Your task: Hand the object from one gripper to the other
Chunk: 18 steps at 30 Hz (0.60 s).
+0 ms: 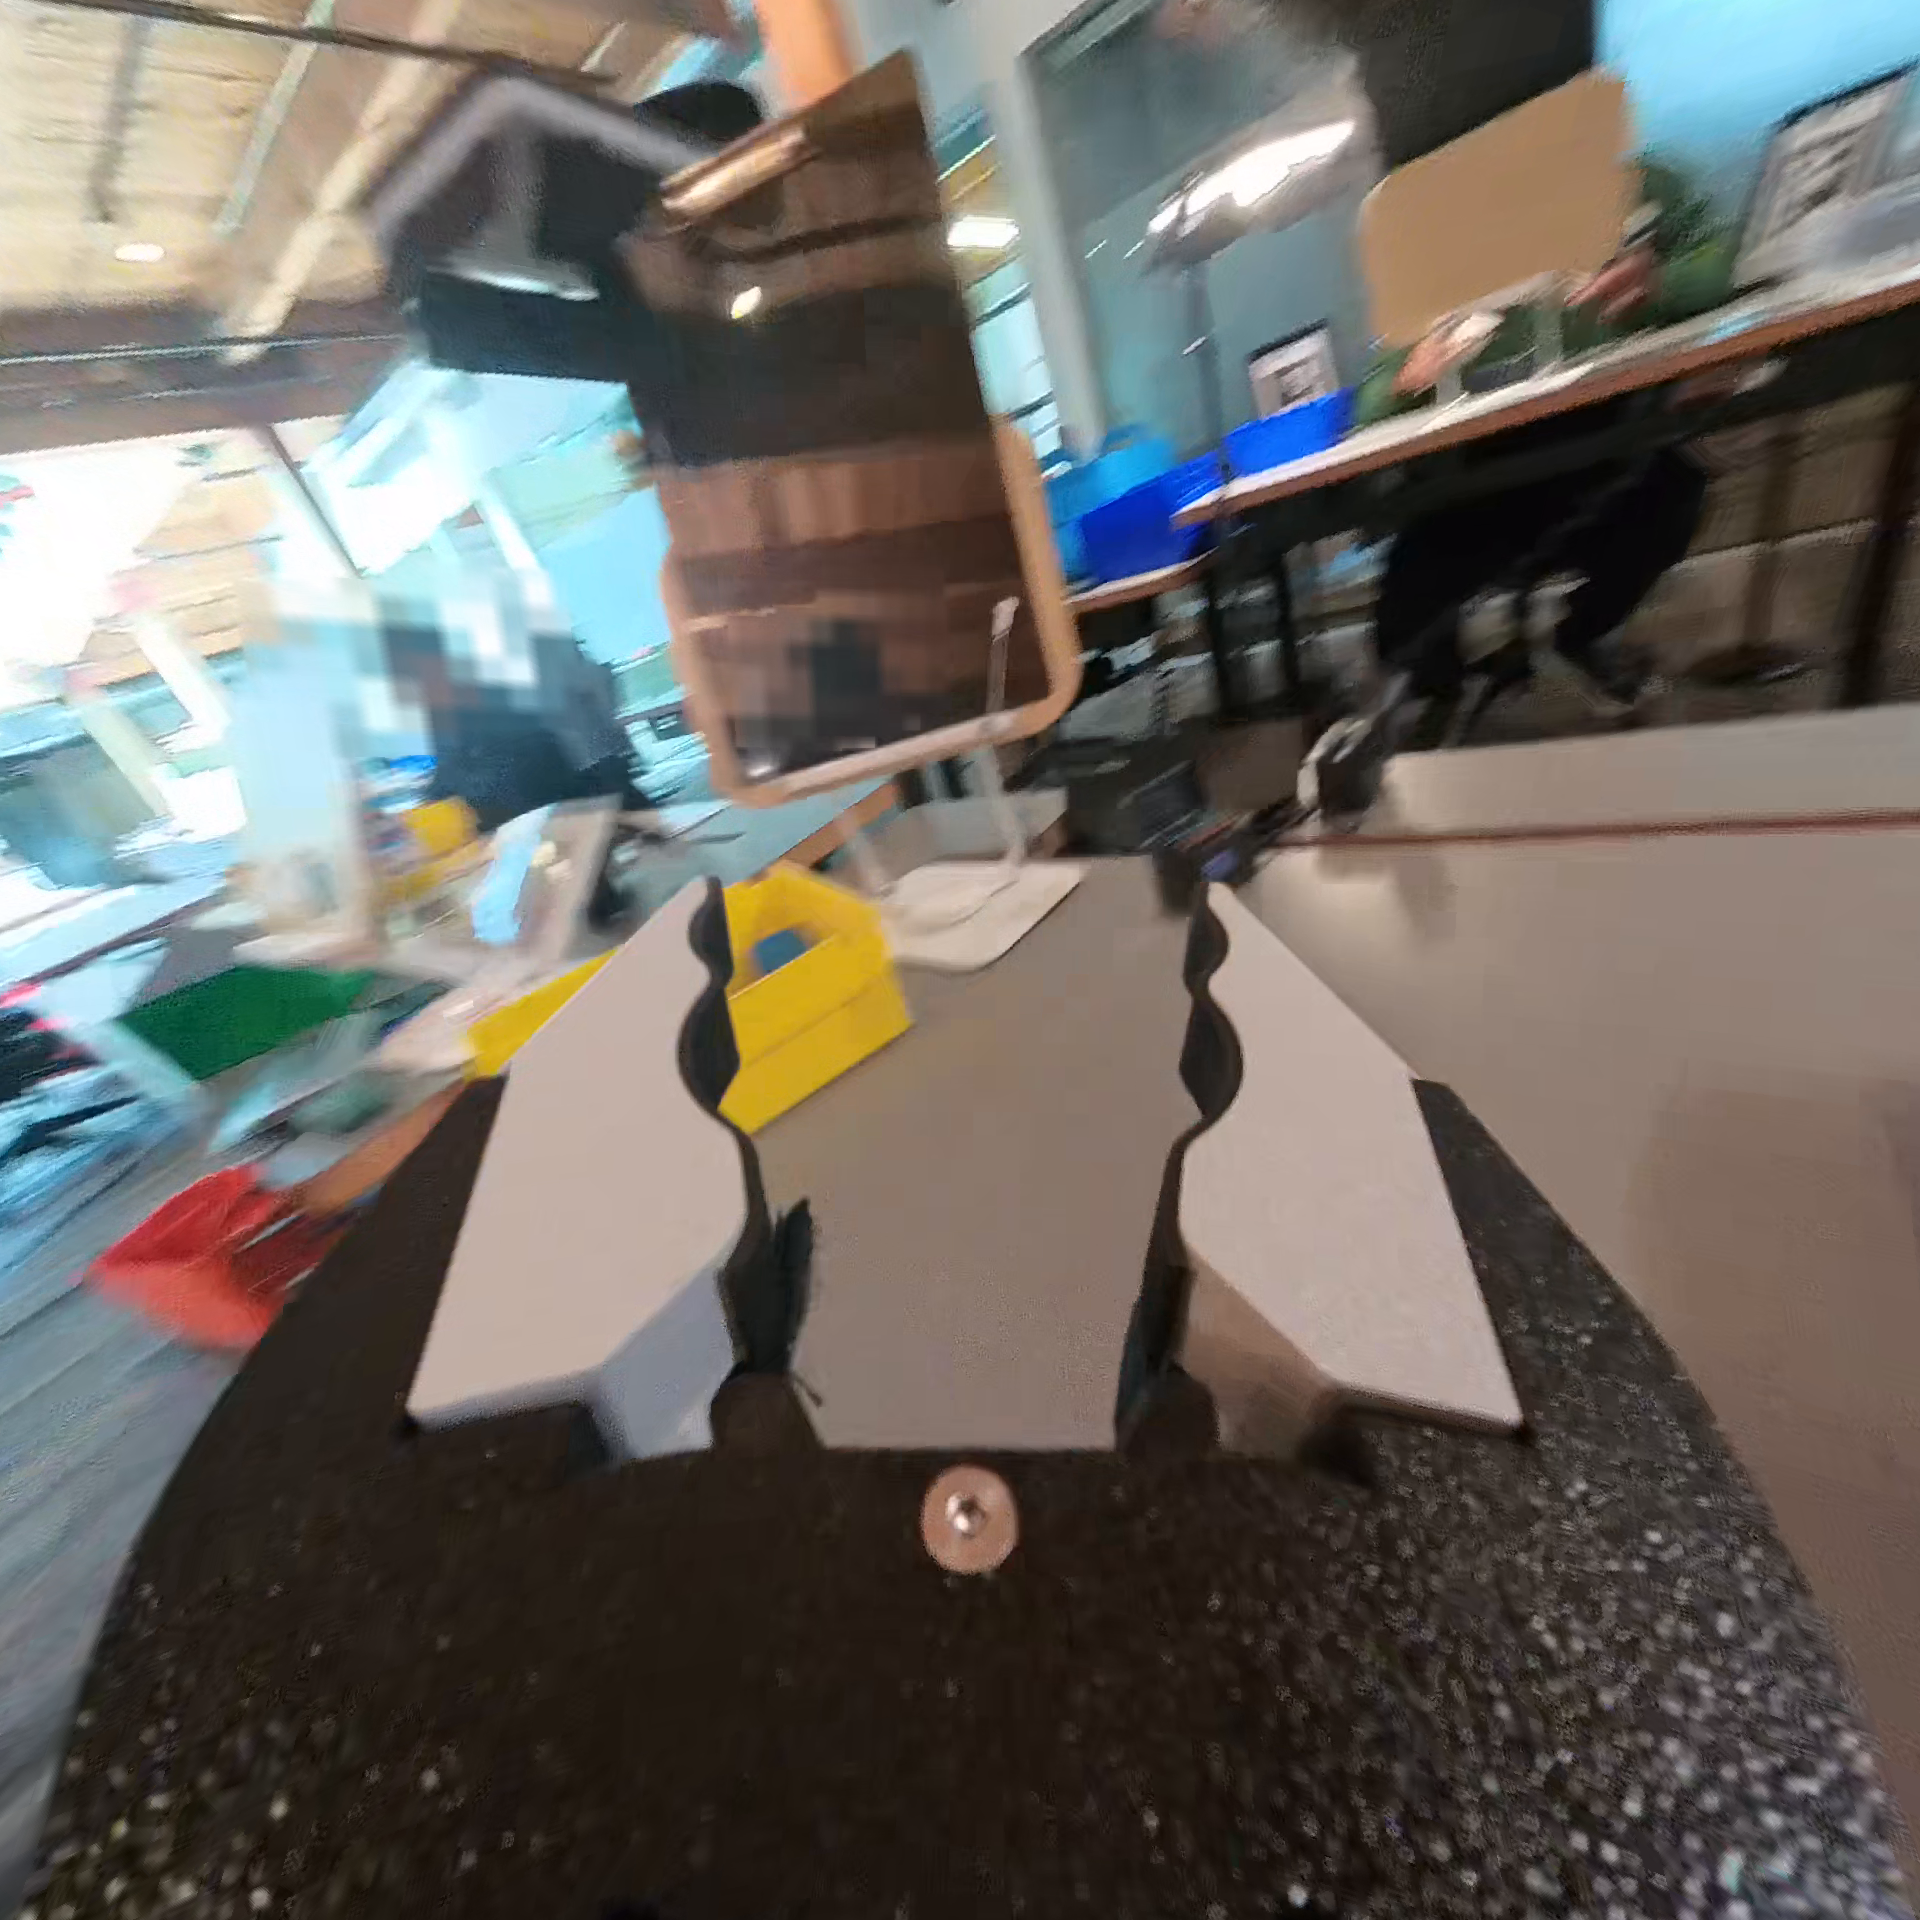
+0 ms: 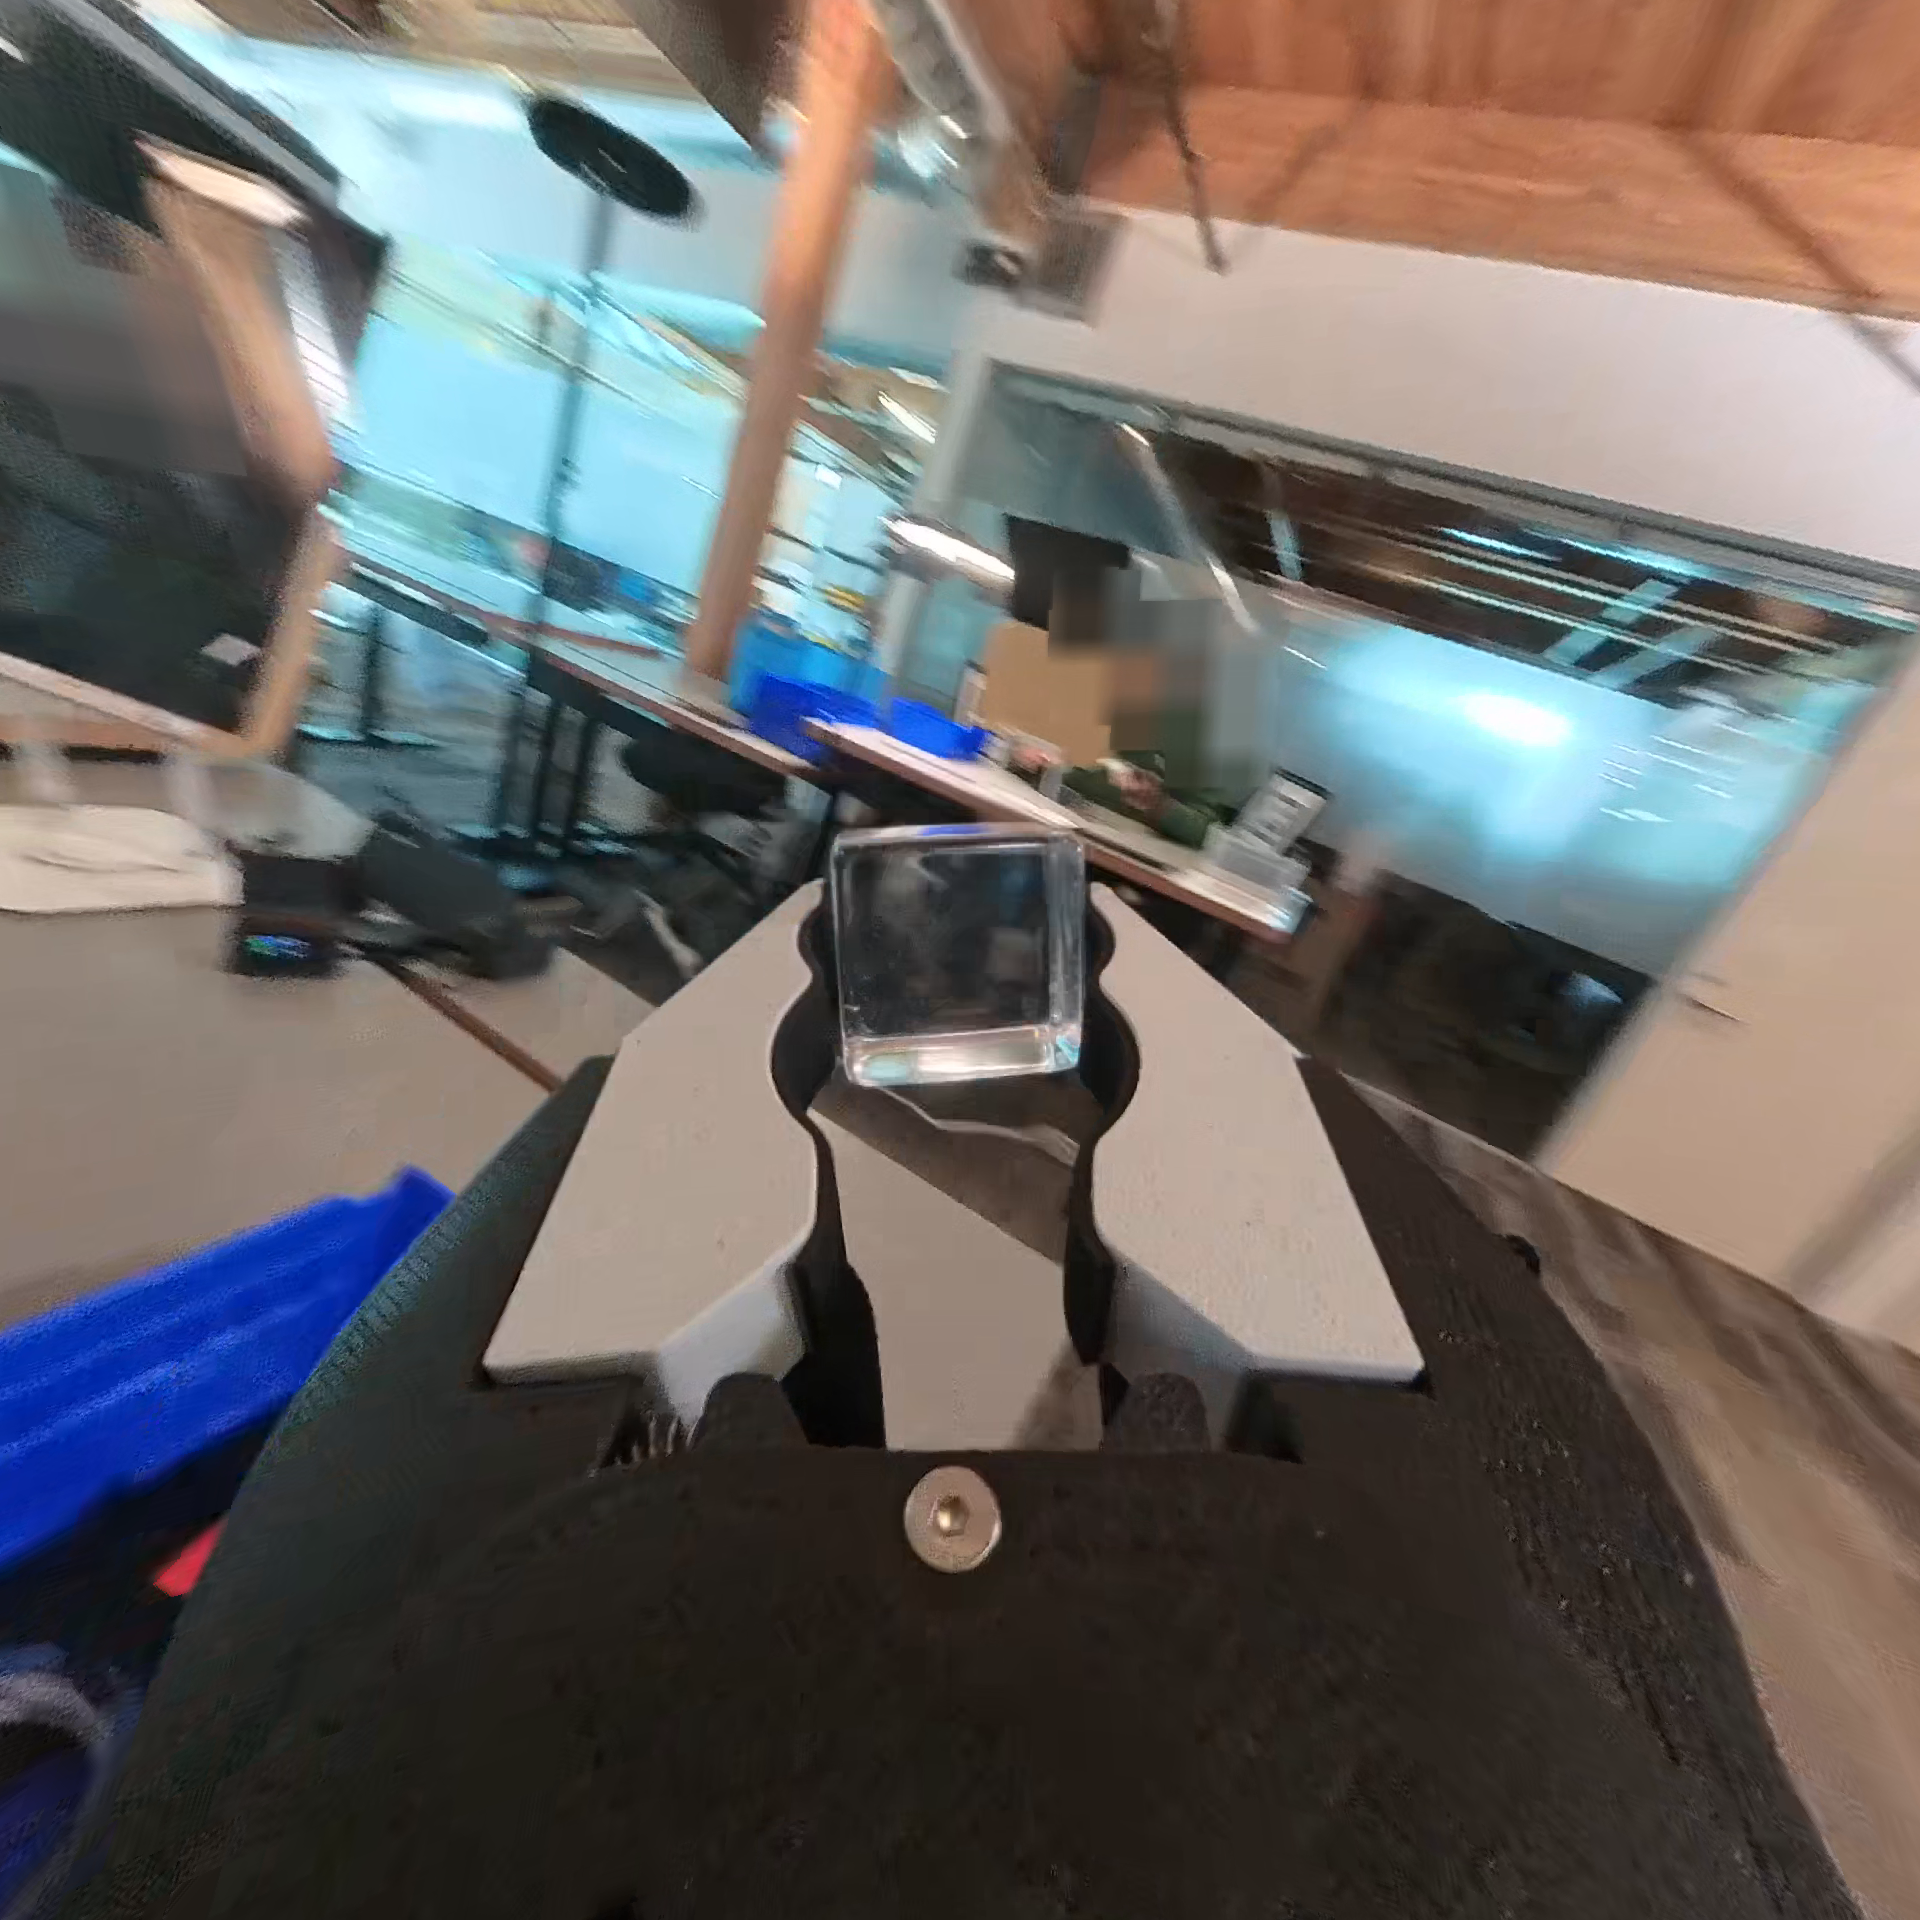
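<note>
A clear glass-like cube (image 2: 958,956) sits between the tips of my right gripper (image 2: 958,925), which is shut on it and holds it in the air above the grey table (image 2: 208,1060). My left gripper (image 1: 956,935) is open and empty, its two grey fingers (image 1: 613,1143) spread wide over the grey table (image 1: 1558,987). Neither wrist view shows the other gripper. Both views are blurred by motion.
A yellow bin (image 1: 810,997) stands on the table just beyond my left gripper's left finger. A mirror on a white stand (image 1: 862,582) stands behind it. A blue bin (image 2: 187,1340) lies low left in the right wrist view. Desks and a seated person are farther back. One gripper's finger ends stand about 60 cm off the other's.
</note>
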{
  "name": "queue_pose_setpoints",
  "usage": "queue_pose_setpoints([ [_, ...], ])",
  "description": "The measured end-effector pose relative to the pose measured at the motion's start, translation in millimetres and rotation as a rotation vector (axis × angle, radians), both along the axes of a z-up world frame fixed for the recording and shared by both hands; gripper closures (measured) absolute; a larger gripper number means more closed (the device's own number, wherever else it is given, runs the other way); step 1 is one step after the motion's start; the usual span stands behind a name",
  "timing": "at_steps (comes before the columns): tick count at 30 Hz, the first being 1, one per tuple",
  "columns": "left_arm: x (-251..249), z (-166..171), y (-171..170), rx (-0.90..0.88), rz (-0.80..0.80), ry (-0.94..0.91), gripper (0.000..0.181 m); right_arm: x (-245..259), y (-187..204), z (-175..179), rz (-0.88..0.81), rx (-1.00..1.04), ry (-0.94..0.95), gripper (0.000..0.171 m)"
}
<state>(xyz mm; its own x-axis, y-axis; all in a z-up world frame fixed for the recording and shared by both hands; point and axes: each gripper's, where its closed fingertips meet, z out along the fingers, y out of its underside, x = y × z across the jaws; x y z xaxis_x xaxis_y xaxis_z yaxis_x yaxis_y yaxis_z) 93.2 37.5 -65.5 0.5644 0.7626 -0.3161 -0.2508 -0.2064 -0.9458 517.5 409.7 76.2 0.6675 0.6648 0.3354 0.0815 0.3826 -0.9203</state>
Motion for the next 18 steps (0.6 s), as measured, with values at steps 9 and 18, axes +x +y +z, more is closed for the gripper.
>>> queue_pose_setpoints([
  [9,-117,-119,227,-0.052,-0.432,-0.135,0.074,67,-49,-64,-0.520,-0.155,0.010,0.128],
  [18,-115,-152,256,0.015,-0.659,-0.036,0.070,88,-163,-134,-0.743,-0.252,-0.016,0.127],
])
